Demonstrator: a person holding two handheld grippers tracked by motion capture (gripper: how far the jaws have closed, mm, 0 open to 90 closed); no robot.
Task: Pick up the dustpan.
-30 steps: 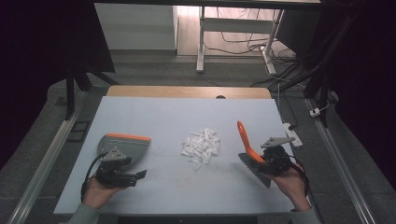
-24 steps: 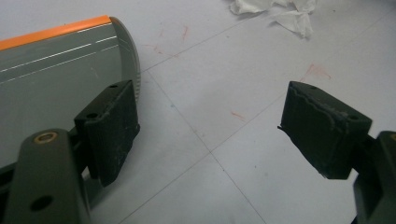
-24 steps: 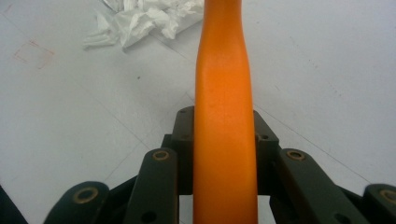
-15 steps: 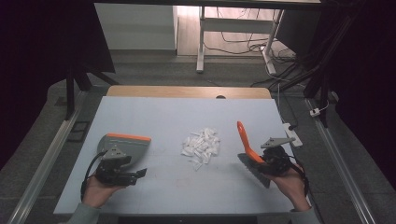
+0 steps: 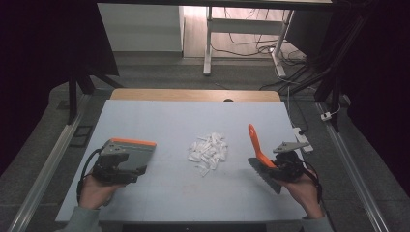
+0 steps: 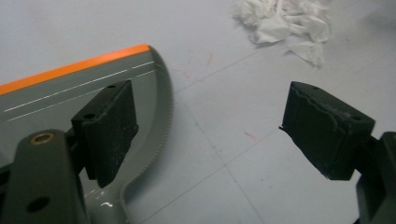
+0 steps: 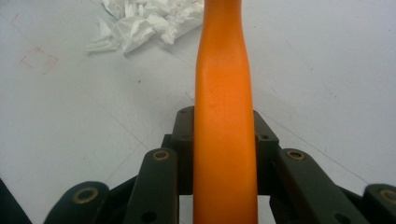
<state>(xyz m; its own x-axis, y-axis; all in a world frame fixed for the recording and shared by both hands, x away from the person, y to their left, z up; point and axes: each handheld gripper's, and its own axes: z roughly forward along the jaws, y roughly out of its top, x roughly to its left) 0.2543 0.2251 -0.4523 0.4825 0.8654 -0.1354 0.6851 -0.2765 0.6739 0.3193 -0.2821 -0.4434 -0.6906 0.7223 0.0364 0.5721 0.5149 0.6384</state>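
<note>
Orange brush handle [image 7: 224, 116] unmoved, right-clamped.

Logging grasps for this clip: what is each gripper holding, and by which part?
The right gripper clamps the orange handle of a brush. The left gripper is open over the grey dustpan, holding nothing.

I see a dim room: grey floor [image 5: 159, 72], white desk legs [image 5: 209, 43], tangled cables [image 5: 290, 72] beyond the pale counter [image 5: 169, 121].

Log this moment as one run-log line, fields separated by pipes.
left gripper: open beside grey dustpan | right gripper: shut on orange brush handle | white paper scraps: piled mid-table, untouched | blue-grey table
</note>
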